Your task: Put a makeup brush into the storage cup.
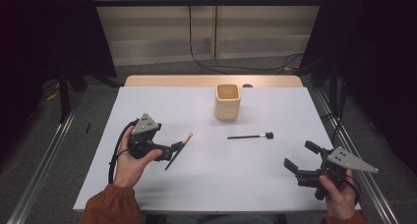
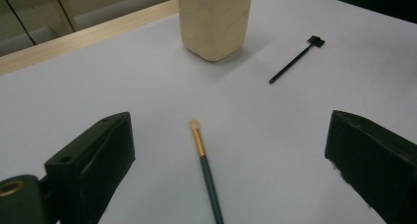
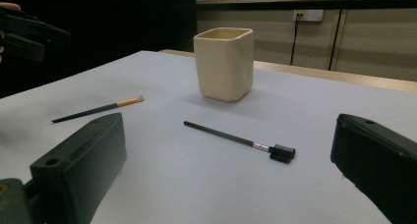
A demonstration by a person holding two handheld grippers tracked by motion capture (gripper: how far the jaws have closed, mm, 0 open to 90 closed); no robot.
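Note:
A cream square cup point(image 1: 227, 102) point(image 2: 215, 20) point(image 3: 224, 64) stands upright at the back middle of the white table point(image 1: 147, 101). In front of it lies a thin black brush with a block head point(image 1: 250, 136) point(image 2: 295, 61) point(image 3: 236, 139). A dark-handled makeup brush with an orange ferrule point(image 1: 183, 144) point(image 2: 204, 160) point(image 3: 98, 109) lies at the left. My left gripper point(image 1: 175, 150) point(image 2: 231, 130) is open, low over that brush, whose handle runs between the jaws. My right gripper point(image 1: 301, 155) point(image 3: 228, 126) is open near the front right, pointing at the black brush, with nothing in it.
A wooden strip point(image 1: 211, 80) borders the table's far edge. Dark curtains and metal frame rails stand to both sides. In the right gripper view the left gripper point(image 3: 29, 35) appears at the upper left. Bare table surface lies between the two grippers.

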